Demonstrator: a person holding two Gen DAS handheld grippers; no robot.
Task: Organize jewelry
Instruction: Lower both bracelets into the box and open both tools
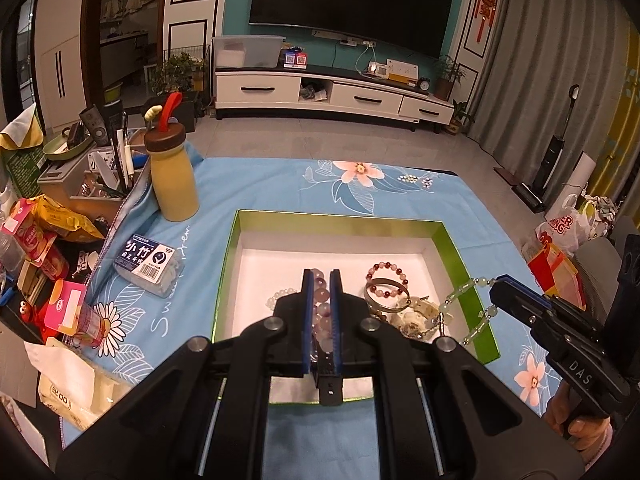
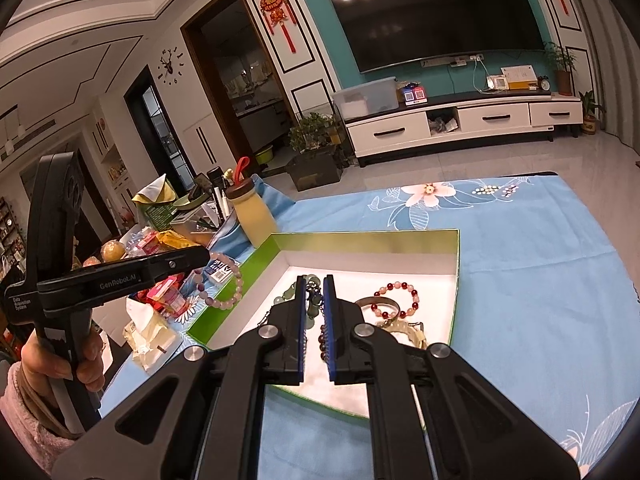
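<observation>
Two bead bracelets hang in the air over a shallow green-rimmed white box (image 1: 460,264), one in each tool. Left tool (image 1: 321,280) is pinched narrow on a pale lilac-and-pink round-bead bracelet (image 1: 324,312); its own camera shows only a column of beads between the blue pads, while the right wrist view shows the whole loop (image 2: 224,284) dangling outside the box's left rim. Right tool (image 2: 313,284) is clamped on a pale green bead strand (image 2: 310,312); the left wrist view shows it (image 1: 464,292) draped across the box's right wall. Inside the box lie a red-and-pink bead bracelet (image 1: 386,280), a plain metal bangle (image 1: 386,300) and further pieces too tangled to tell apart. Beneath is a blue floral cloth (image 1: 280,184) covering the surface, with a yellow bottle (image 1: 174,176) at its left edge.
</observation>
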